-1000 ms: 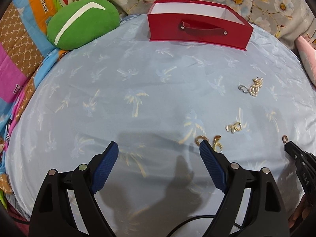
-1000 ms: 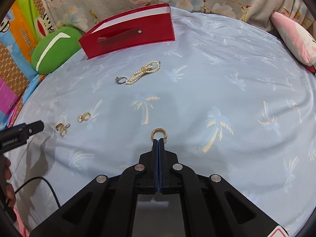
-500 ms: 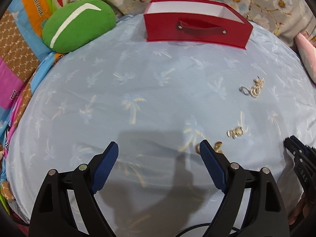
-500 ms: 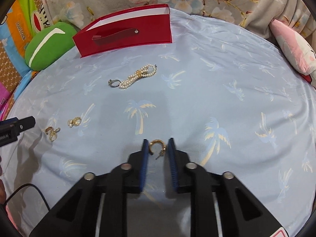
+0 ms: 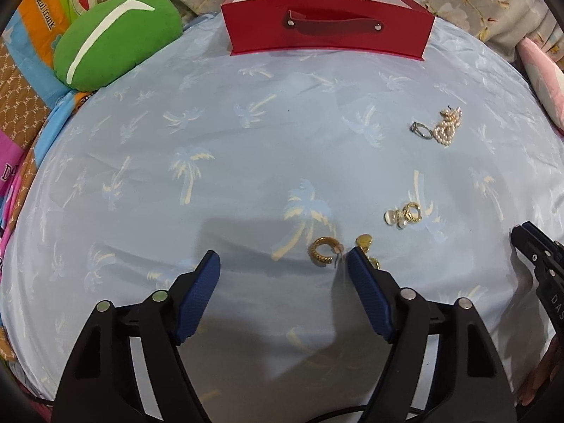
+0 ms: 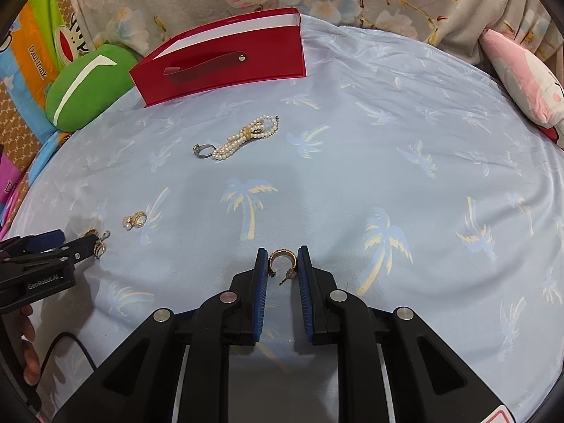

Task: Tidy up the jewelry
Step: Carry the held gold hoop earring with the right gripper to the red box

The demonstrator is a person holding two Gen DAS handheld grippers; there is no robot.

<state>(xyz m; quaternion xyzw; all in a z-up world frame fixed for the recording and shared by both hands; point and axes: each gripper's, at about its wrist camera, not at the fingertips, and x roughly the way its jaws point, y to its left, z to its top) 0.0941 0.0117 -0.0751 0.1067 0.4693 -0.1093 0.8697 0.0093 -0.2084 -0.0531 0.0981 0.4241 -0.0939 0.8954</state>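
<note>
A gold hoop earring (image 5: 322,251) lies on the blue palm-print sheet (image 5: 246,183) between the fingers of my left gripper (image 5: 282,261), close to the right pad. The jaws are closing and neither pad touches the hoop. A second gold earring (image 5: 365,241) is partly hidden behind that right finger. My right gripper (image 6: 282,255) is shut on another gold hoop earring (image 6: 282,259), which rests on the sheet with a pad against each side. A pearl-and-gold earring pair (image 5: 405,215), a silver ring (image 5: 421,130) and a pearl bracelet (image 5: 447,127) lie further out.
An open red box (image 5: 328,35) with a strap handle stands at the far edge of the sheet. A green cushion (image 5: 116,38) lies to its left, a pink plush (image 6: 521,81) at the far right. Floral bedding runs behind.
The right jaws parted from fully shut and took the hoop between the pads. The left gripper moved down and forward onto the pair of gold earrings, and its jaws narrowed a little.
</note>
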